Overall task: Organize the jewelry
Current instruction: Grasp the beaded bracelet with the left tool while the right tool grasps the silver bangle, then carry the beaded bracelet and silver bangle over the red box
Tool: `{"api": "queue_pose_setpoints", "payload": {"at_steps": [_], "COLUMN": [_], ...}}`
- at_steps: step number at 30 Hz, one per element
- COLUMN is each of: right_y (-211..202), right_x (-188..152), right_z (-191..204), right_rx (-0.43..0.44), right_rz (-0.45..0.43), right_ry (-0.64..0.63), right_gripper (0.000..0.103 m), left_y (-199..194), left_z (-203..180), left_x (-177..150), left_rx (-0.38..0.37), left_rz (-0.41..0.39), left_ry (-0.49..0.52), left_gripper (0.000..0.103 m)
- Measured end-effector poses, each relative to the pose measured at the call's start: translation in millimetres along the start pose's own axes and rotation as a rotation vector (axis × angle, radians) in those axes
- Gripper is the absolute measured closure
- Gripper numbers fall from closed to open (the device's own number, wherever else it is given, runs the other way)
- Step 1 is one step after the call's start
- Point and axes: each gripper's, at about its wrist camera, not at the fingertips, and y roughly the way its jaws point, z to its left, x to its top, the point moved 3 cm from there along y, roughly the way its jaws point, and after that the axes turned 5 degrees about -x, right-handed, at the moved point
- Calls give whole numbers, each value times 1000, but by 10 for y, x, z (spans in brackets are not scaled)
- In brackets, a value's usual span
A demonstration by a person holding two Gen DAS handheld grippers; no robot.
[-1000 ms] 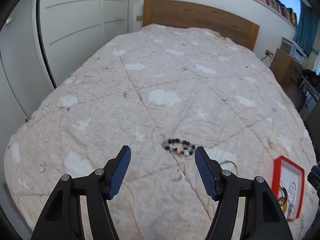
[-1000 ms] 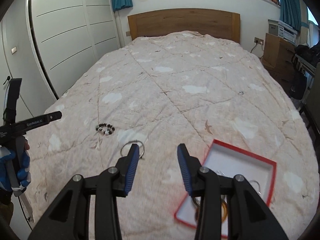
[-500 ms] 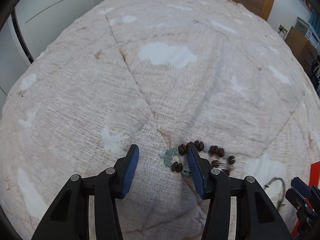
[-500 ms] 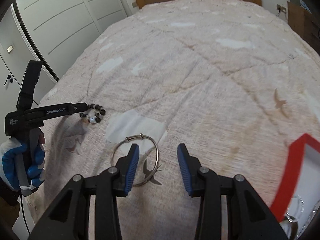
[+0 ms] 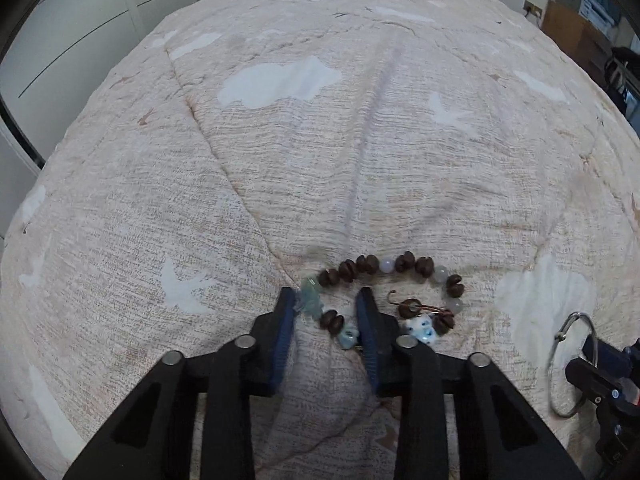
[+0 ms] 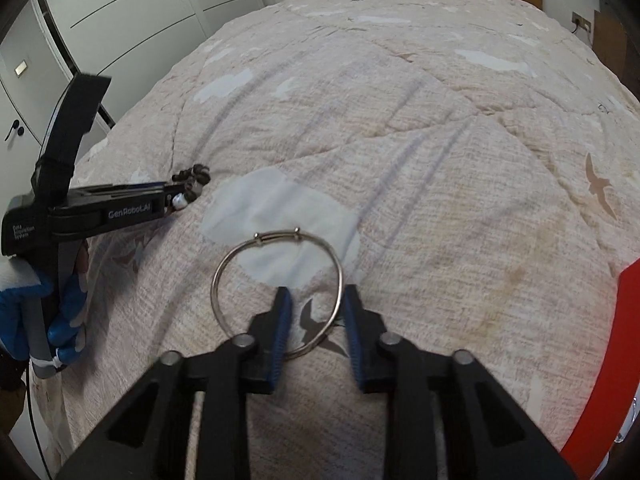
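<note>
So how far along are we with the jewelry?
Midway. The red-rimmed white box is only partly in view, its contents unclear. In hand: the left gripper, open, straddles the dark brown beaded bracelet; the right gripper, open, straddles the thin silver bangle's near rim. Both pieces lie on the bedspread, ungrasped; boxing remains.

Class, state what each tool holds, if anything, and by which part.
Nothing yet: left tool open astride the beaded bracelet's near arc; right tool open astride the silver bangle's rim.

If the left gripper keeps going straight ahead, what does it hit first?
The left gripper would likely meet the beaded bracelet first: its near strand already lies between the open jaws, resting on the quilt.
</note>
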Motion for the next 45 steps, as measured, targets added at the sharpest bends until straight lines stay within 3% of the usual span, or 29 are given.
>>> {"api": "queue_pose_setpoints", "payload": {"at_steps": [1,4,10,29,38,45], "right_y": [4,-58,-322,-1859,-2535,-2894], "right_x": [-7,-41,-201,-686,-959,-1086], "right_z": [-2,-3,44,-14,-202,-609], "right_rx": [8,31,36,-50,-108,-159], "right_rz": [6,13,-12,-157,-248,-303], "right_ry": [3,17,11,32,58,106], "right_gripper": [93,98,99,99,99,99], "left_y": [-14,-111,-469,-2008,-2546,-2663], "left_z": [-16,-49,38,-239,-650,-1208], "left_x": [-4,-14,-79,-485,-709,-753], "left_rx": [-5,-10,-73,-97,-147,-200], "left_rz": [-2,-27,-87,-225,-281,-283], "left_ry": [-2,-7,-73,-16,22,82], "left_gripper": [90,95,95,95,95,95]}}
